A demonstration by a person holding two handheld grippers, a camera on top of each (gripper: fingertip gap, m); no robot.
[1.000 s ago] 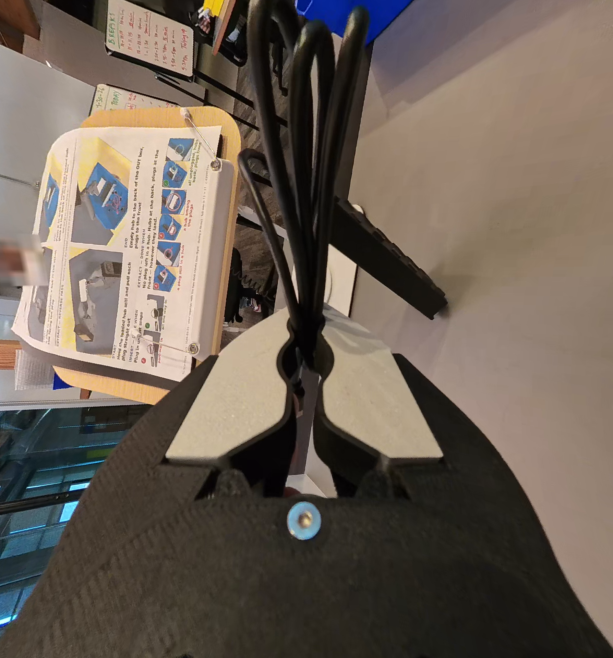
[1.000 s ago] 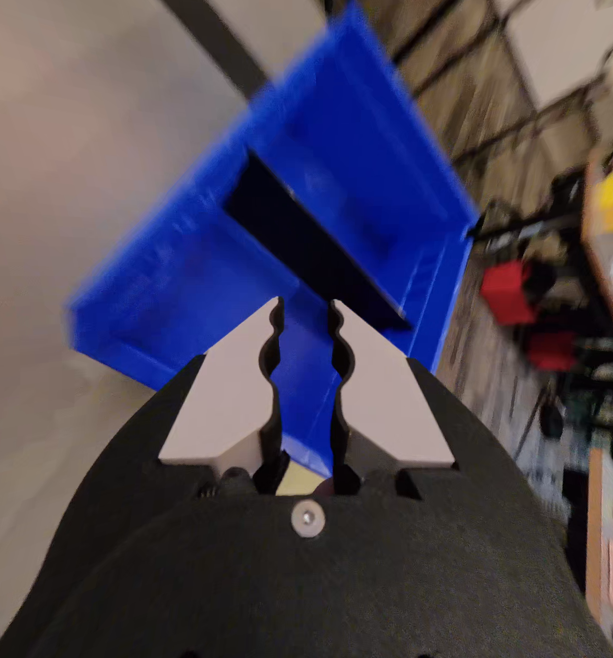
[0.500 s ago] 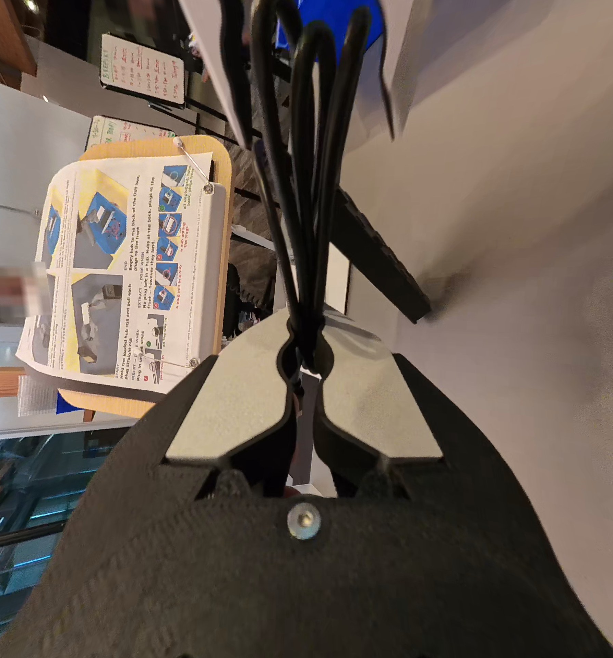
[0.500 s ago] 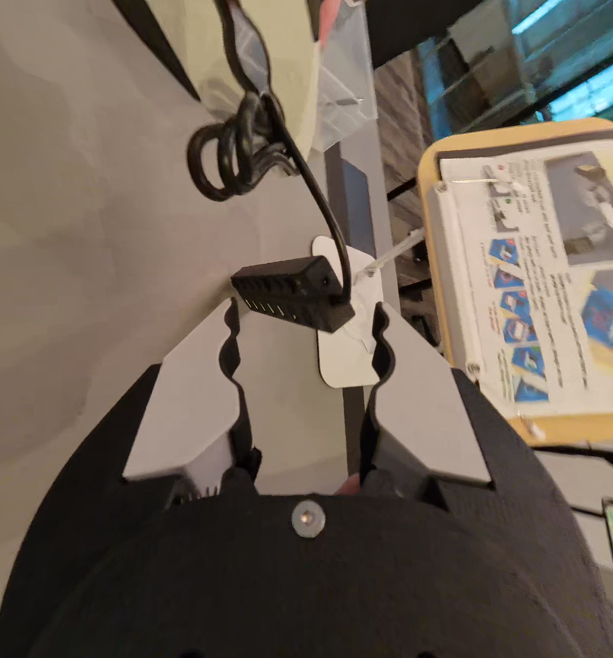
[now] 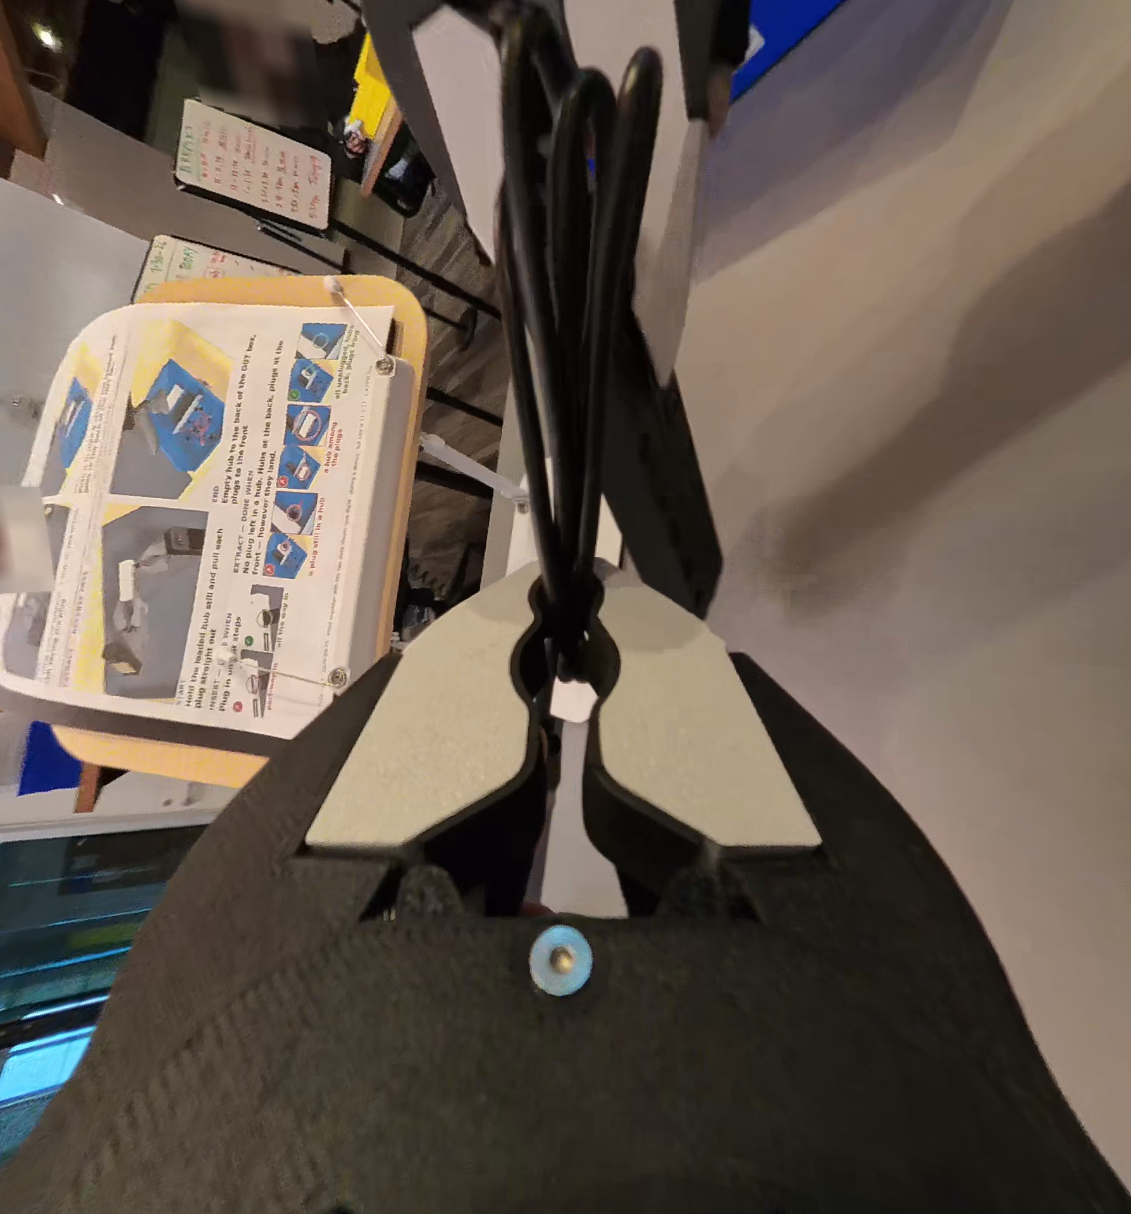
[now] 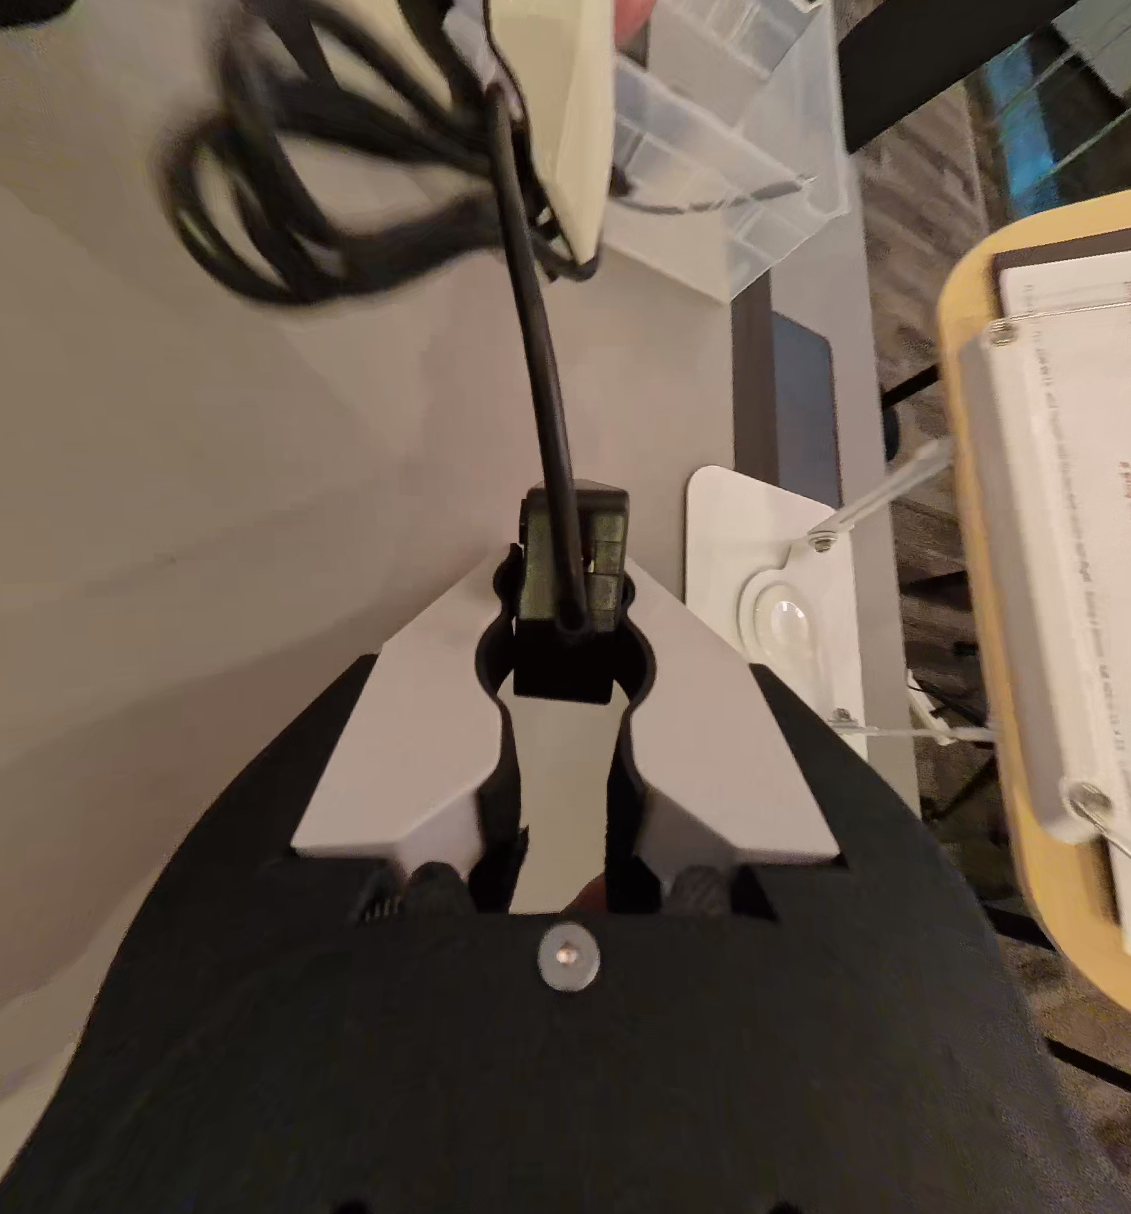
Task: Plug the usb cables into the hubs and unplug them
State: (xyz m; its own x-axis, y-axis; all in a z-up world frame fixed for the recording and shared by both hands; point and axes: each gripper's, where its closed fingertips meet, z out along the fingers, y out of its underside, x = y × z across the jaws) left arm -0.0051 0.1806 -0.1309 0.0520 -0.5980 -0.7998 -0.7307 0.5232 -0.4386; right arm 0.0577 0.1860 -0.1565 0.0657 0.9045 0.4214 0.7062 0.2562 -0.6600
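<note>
A pale grey table (image 6: 234,460) carries a white stand base (image 6: 766,565) near its edge.

1. We count one black hub (image 6: 573,578), at 12 o'clock.
2. One coiled cable bundle (image 6: 326,197), at 11 o'clock.
3. Two grippers: left gripper (image 5: 566,630), right gripper (image 6: 566,611).
4. One instruction board (image 5: 221,512), at 9 o'clock.

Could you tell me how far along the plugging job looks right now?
Both parts are in hand: the right gripper is closed on the black hub, and the left gripper pinches the looped black cable. No plug is visibly being inserted, so plugging and unplugging appear left.
</note>
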